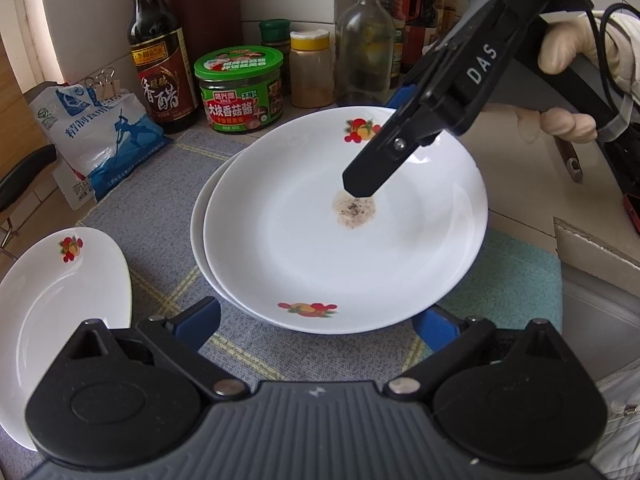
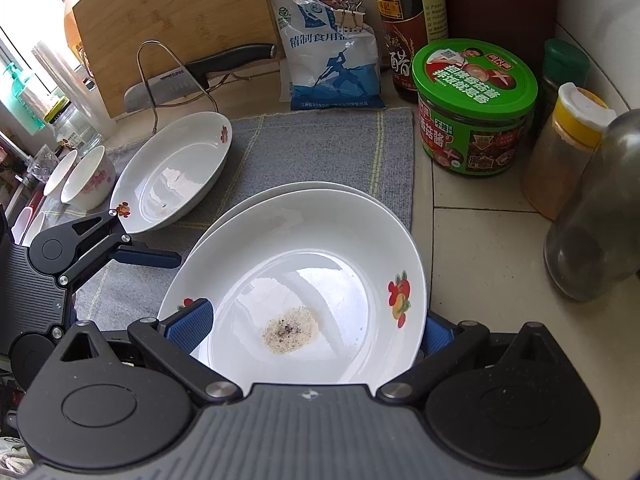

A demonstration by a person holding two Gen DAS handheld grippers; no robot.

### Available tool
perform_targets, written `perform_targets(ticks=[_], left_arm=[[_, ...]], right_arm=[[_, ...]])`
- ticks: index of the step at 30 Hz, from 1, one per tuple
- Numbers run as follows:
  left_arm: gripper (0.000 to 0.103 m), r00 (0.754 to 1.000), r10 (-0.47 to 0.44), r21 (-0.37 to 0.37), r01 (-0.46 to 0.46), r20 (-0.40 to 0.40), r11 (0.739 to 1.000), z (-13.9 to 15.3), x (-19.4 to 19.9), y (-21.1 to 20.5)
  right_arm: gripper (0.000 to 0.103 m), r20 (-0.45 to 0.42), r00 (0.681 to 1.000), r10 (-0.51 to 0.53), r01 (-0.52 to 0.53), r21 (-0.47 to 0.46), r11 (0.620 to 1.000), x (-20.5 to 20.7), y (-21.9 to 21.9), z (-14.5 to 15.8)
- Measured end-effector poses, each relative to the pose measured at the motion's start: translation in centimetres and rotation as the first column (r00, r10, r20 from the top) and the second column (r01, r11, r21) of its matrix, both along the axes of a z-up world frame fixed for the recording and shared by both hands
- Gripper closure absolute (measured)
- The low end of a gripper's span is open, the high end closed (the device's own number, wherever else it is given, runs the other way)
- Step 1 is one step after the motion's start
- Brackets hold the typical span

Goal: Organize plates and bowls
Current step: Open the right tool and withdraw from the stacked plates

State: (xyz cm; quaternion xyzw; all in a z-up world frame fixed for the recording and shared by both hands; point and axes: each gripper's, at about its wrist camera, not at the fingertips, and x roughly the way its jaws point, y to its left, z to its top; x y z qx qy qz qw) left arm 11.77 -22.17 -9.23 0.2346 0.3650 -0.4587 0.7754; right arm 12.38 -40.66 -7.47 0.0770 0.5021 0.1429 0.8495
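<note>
Lying across a tiled kitchen counter (image 2: 480,236), a grey checked mat (image 2: 320,148) carries the crockery: two white fruit-patterned plates stacked at its centre, the top plate (image 1: 344,220) sitting slightly off the lower plate (image 1: 199,236), whose rim shows at the 9 o'clock side in the left wrist view. A third plate (image 2: 176,172) rests alone on the mat at 10 o'clock in the right wrist view, and beyond it, at 9 o'clock, stand two small floral bowls (image 2: 90,180), one behind the other. A bamboo cutting board (image 2: 172,20) leans at 11 o'clock with a cleaver (image 2: 168,88) in a wire rack before it. Along the far edge stand a blue-and-white salt bag (image 2: 332,64) shut with binder clips, a dark vinegar bottle (image 1: 158,52), a green-lidded mushroom sauce jar (image 2: 476,108), a yellow-capped spice shaker (image 1: 311,68) and a clear glass bottle (image 1: 365,44) with a red cap. The right gripper (image 2: 318,330), held by a gloved hand (image 1: 572,52), reaches over the stack from 1 o'clock in the left wrist view, its blue-padded fingers spread wide to either side of the top plate's near portion; whether they touch the plate cannot be told. The left gripper (image 1: 316,320) hovers at the stack's near rim with fingers likewise parted, gripping nothing. A small brown speckled residue (image 1: 354,208) marks the middle of the top plate.
</note>
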Motion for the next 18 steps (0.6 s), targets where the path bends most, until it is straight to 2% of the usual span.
perform_targets(ticks=[9,18], left_arm=[[0.002,0.999,0.05,-0.015,-0.05,0.016,0.999,0.5,-0.8,0.9],[0.002,0.987,0.155,-0.047,-0.153,0.035,0.987,1.8,-2.7,3.5]], right_arm=[[0.0,0.004,1.0,-0.022,0.022,-0.038,0.999,-1.1,0.5,0.1],[0.0,0.007,0.999,-0.043,0.044,-0.051,0.998,-2.1,0.4,-0.4]])
